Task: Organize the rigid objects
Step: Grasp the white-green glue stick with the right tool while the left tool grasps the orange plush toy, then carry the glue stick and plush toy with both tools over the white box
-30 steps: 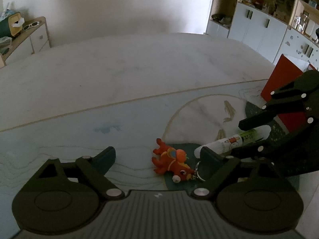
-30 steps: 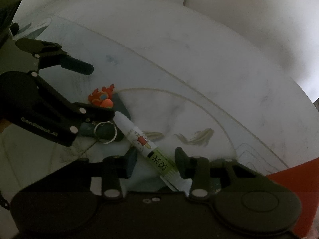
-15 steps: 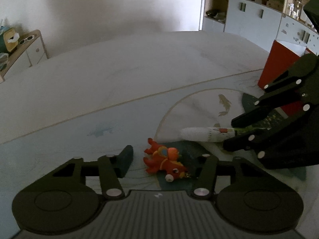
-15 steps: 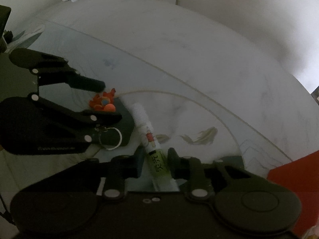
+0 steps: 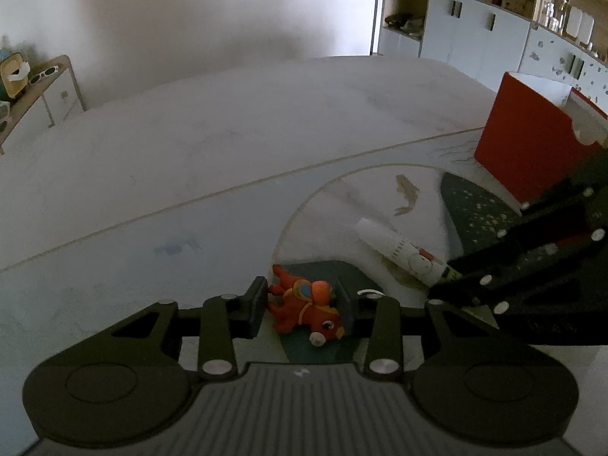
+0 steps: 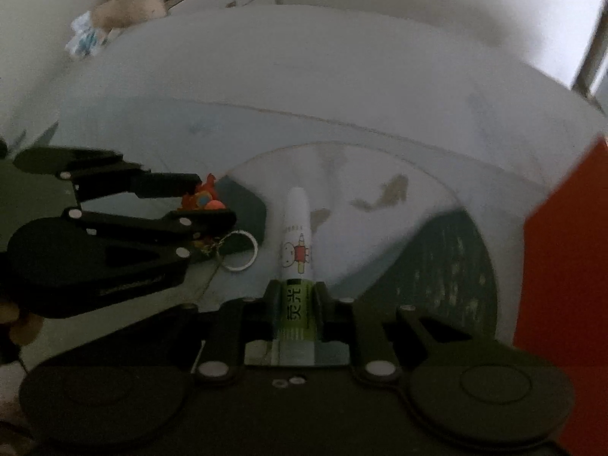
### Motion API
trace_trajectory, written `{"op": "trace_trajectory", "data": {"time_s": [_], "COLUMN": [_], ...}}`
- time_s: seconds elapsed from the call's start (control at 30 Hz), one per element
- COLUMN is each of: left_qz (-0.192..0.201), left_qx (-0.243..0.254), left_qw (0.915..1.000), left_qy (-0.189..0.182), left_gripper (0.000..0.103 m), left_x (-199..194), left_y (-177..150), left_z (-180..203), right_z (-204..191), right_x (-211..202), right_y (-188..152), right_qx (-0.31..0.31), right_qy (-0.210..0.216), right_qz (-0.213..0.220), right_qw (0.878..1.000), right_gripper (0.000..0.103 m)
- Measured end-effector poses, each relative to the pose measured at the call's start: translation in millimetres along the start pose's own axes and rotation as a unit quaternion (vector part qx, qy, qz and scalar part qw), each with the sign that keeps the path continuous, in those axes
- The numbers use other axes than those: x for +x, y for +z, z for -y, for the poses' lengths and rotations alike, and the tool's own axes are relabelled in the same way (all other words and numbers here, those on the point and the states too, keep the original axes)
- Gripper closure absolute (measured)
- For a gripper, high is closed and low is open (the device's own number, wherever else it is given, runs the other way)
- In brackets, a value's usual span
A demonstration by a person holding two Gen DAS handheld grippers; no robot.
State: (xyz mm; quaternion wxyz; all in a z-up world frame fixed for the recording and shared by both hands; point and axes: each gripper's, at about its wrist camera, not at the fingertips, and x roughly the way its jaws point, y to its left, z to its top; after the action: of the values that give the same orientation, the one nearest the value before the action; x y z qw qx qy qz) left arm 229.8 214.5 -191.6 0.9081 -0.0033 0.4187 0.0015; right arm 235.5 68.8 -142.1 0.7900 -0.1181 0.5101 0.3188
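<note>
Two grippers, each clamping one item over a patterned tabletop.
Left gripper (image 5: 302,309): jaws closing, pinching small red-orange rubber animal keychain (image 5: 307,309). Right gripper (image 6: 296,298): pressed tight on white-and-green plastic glue tube (image 6: 297,250), nozzle pointing away. Red cardboard box (image 5: 528,148) beyond, to the right.

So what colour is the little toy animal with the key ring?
Mostly red-orange, with a blue patch on its back. The left wrist view shows it best.
</note>
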Motion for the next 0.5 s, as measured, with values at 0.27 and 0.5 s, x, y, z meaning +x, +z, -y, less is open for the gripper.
{"op": "trace_trajectory", "data": {"time_s": [0.27,0.5], "left_qz": [0.002,0.015], "left_qx": [-0.003,-0.002], "left_qw": [1.0,0.9998], "left_qy": [-0.008,-0.012], "left_gripper": [0.065,0.065], "left_x": [-21.0,-50.7], "left_y": [0.1,3.5], "left_z": [13.7,25.5], "right_z": [4.4,3.4], "right_x": [-35.0,-67.4], "right_y": [-16.1,-27.3], "right_qx": [0.04,0.041], "right_qy": [0.012,0.007], "right_qz": [0.027,0.057], "right_qw": [0.999,0.998], "right_gripper": [0.087,0.087]}}
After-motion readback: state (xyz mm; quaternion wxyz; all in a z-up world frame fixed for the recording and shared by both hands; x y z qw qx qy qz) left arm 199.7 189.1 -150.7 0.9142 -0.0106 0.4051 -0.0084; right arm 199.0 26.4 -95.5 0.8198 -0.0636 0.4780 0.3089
